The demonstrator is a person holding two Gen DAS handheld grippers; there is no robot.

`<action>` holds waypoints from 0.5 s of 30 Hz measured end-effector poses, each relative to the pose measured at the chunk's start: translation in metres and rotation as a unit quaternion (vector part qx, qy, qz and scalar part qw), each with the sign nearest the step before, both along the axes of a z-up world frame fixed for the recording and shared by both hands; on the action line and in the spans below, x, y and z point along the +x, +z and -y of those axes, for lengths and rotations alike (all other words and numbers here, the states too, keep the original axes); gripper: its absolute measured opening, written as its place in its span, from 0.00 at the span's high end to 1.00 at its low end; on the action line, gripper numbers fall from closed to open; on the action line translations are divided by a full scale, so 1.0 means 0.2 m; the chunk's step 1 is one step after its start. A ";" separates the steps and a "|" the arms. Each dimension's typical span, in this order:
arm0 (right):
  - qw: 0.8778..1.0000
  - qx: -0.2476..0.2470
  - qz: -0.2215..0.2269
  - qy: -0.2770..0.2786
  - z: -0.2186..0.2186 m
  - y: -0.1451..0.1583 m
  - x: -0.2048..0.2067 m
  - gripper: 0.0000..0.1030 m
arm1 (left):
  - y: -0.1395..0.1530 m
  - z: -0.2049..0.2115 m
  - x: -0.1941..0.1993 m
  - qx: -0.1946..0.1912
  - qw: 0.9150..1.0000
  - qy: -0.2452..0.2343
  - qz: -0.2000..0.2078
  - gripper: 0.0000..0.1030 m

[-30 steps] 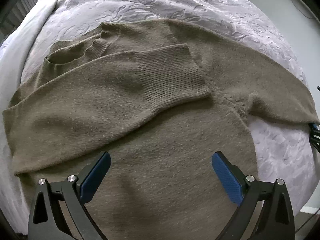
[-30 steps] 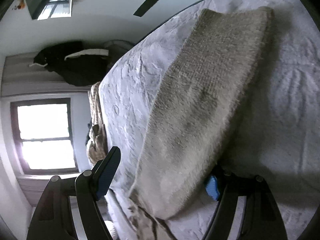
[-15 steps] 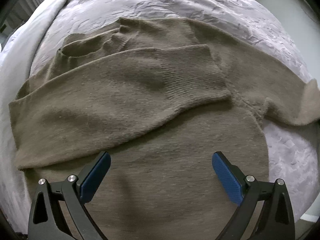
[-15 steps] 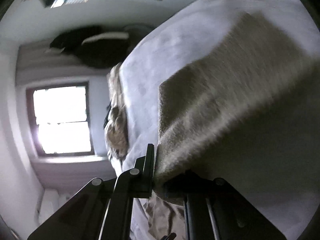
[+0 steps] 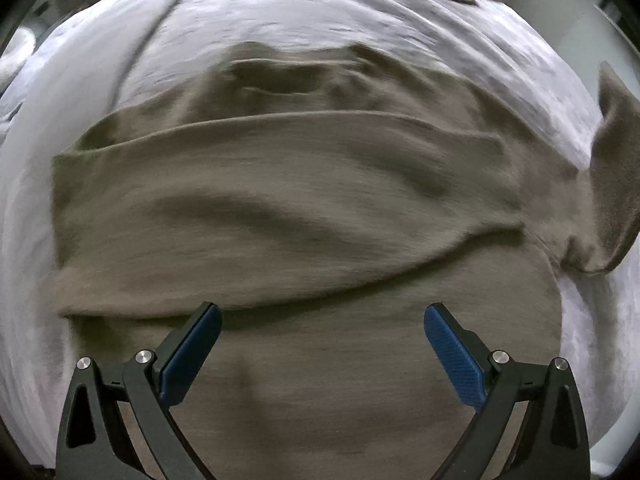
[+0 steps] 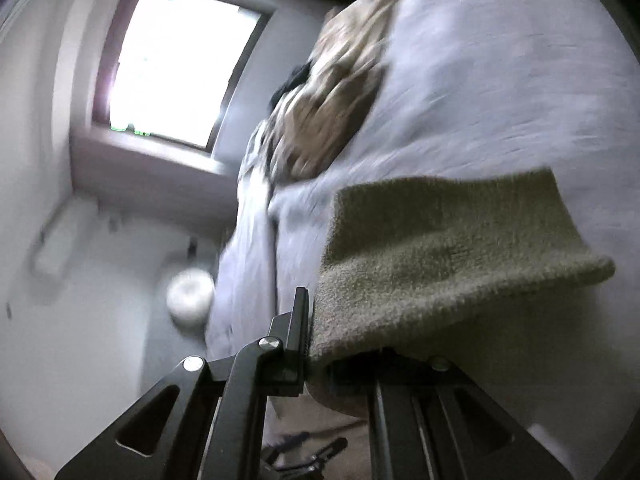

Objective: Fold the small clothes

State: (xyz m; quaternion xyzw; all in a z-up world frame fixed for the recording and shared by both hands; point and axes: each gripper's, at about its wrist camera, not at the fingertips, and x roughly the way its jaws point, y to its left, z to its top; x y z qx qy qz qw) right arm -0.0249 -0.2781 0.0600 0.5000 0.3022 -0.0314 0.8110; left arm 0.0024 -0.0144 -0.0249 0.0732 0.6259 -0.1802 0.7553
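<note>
An olive-brown knit sweater [image 5: 304, 216] lies flat on the bed, one sleeve folded across its chest. My left gripper [image 5: 322, 340] is open and empty, hovering above the sweater's lower body. My right gripper [image 6: 320, 344] is shut on the cuff of the other sleeve [image 6: 448, 256] and holds it lifted off the bed. That raised sleeve [image 5: 612, 168] shows at the right edge of the left wrist view.
The bed has a pale lavender quilt [image 5: 360, 20]. A heap of tan and dark clothes [image 6: 328, 108] lies at its far end. A bright window [image 6: 172, 52] and a white round object [image 6: 190, 296] on the floor are beside the bed.
My right gripper closed on the sleeve cuff and lifted it off the bed. My left gripper stayed open and drew back, so the sweater now sits more centred in its view.
</note>
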 end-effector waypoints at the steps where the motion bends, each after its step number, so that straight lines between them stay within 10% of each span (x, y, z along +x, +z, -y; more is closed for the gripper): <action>1: 1.000 -0.012 -0.007 0.027 -0.09 -0.01 0.08 0.92 | 0.00 -0.04 0.02 0.000 1.000 0.007 0.003 0.02; 10: 0.967 -0.080 -0.152 0.187 -0.70 -0.44 0.44 0.91 | 0.00 -0.46 0.14 -0.005 0.997 0.071 0.020 0.02; 15: 0.952 -0.066 -0.240 0.180 -0.73 -0.65 0.47 0.80 | -0.01 -0.58 0.16 -0.009 0.996 0.090 0.024 0.02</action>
